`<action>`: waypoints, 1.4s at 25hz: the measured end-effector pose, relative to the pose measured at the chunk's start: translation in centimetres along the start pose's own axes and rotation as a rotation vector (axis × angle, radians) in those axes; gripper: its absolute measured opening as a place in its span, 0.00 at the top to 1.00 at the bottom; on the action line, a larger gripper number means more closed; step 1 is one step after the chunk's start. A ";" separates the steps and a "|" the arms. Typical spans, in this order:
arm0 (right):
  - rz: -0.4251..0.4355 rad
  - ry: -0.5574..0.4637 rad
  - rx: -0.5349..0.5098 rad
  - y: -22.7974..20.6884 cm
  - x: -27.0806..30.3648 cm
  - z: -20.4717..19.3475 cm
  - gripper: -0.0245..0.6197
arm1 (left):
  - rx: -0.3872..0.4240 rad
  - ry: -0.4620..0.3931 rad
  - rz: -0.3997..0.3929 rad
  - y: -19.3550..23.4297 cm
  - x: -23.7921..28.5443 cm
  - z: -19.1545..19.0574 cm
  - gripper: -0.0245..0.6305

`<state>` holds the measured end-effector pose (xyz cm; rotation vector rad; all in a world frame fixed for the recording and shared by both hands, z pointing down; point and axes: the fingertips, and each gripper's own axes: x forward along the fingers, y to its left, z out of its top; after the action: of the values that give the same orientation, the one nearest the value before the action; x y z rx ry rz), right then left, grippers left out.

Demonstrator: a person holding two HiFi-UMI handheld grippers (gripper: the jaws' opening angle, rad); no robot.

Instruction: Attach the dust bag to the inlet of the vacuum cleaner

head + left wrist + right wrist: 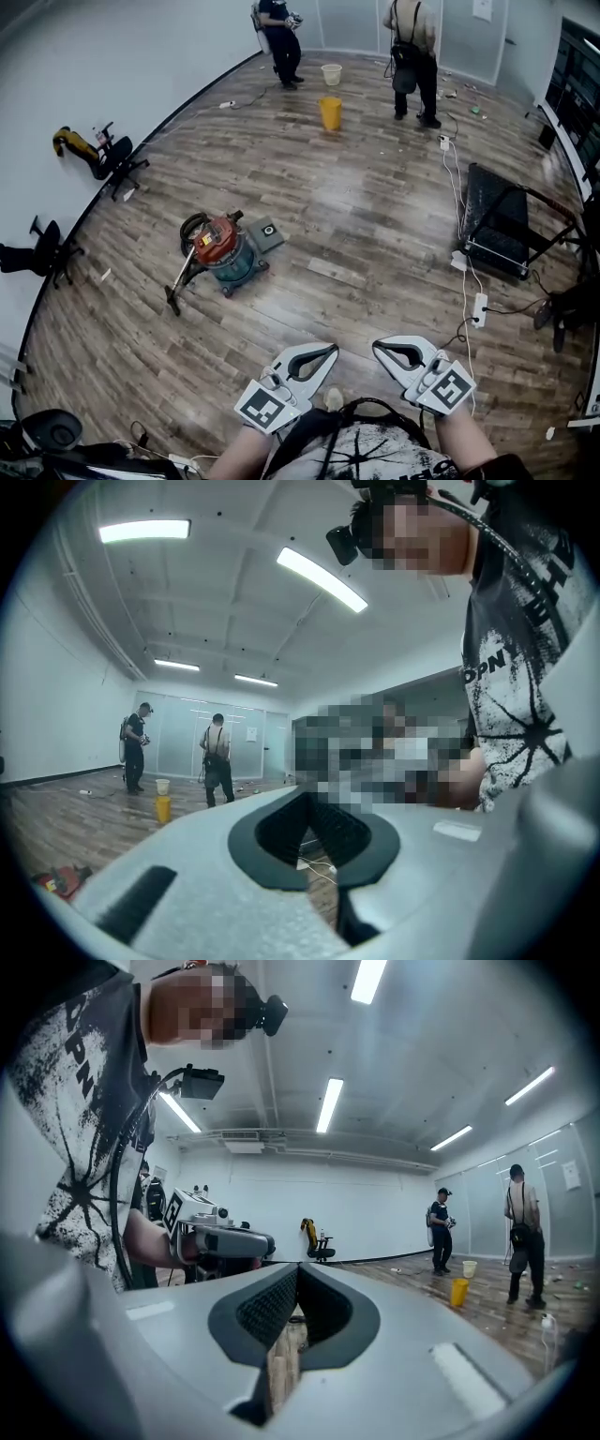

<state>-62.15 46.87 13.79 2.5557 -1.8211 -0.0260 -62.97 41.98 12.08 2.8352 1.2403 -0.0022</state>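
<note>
Left gripper (333,351): pressed together with nothing between its pads. I hold it low in front of my chest, pointing out level over the floor (375,216).
Right gripper (378,347): also pressed together and empty, held just beside the left one, with the two tips apart.
Vacuum cleaner (223,248): it has a red top and a teal drum and stands on the wooden floor, well ahead of both grippers and off to my left. Its black wand (178,281) slants down toward me.
Grey square (267,232): a flat piece with a dark round spot, lying just beside the vacuum cleaner on its right. I cannot tell whether this is the dust bag.
Buckets: a yellow bucket (330,112) stands at the far end, with a pale bucket (331,73) behind it.
People: one person (279,37) and another person (412,56) stand near the buckets.
Right side: a black frame (497,220) is on the floor, with a white power strip (479,309) near it.
Left wall: two office chairs (112,155).
</note>
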 end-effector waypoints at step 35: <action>0.097 -0.016 -0.012 -21.2 10.2 -0.5 0.95 | -0.005 0.012 0.080 17.3 13.9 -1.2 0.96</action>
<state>-38.74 44.19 13.91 2.4626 -1.9422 -0.0571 -40.82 40.52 13.71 2.8825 1.1268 0.0206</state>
